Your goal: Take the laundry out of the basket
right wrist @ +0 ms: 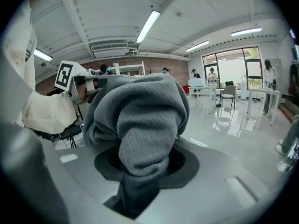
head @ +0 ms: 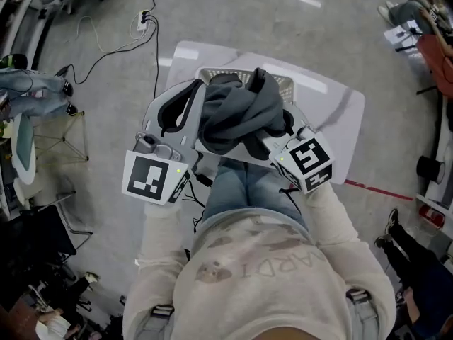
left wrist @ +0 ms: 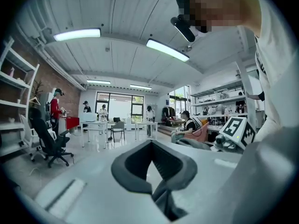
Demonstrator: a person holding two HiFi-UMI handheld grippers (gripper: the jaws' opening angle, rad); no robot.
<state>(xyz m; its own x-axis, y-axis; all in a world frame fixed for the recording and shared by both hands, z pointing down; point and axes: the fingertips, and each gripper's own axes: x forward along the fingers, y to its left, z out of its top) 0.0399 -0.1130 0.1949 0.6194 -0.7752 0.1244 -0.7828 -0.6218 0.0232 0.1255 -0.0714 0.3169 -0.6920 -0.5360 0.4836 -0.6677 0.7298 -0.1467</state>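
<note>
1. My right tongs [right wrist: 140, 171] are clamped on the grey sweater [right wrist: 140, 120]. In the right gripper view a thick ribbed fold bulges up through the dark pads, and the rest is heaped just behind them.
2. My left tongs [left wrist: 154, 171] are closed too. In the left gripper view I see only a thin dark-grey fold pinched low in the seam, and the pad opening above it shows the floor beyond.
3. From the head view, the sweater hangs bunched between the two tongs, lifted above the white basket [head: 283, 83]. Its bulk hides most of the basket's inside, so I cannot tell whether anything lies there.
4. The basket stands on the white bench [head: 340, 119], near the edge closest to me.
5. Both tongs are held close together and close to my body, over my knees in blue jeans [head: 244, 186].
6. Each gripper view catches the other gripper's marker cube: the right one [left wrist: 237, 132] and the left one [right wrist: 65, 75].
</note>
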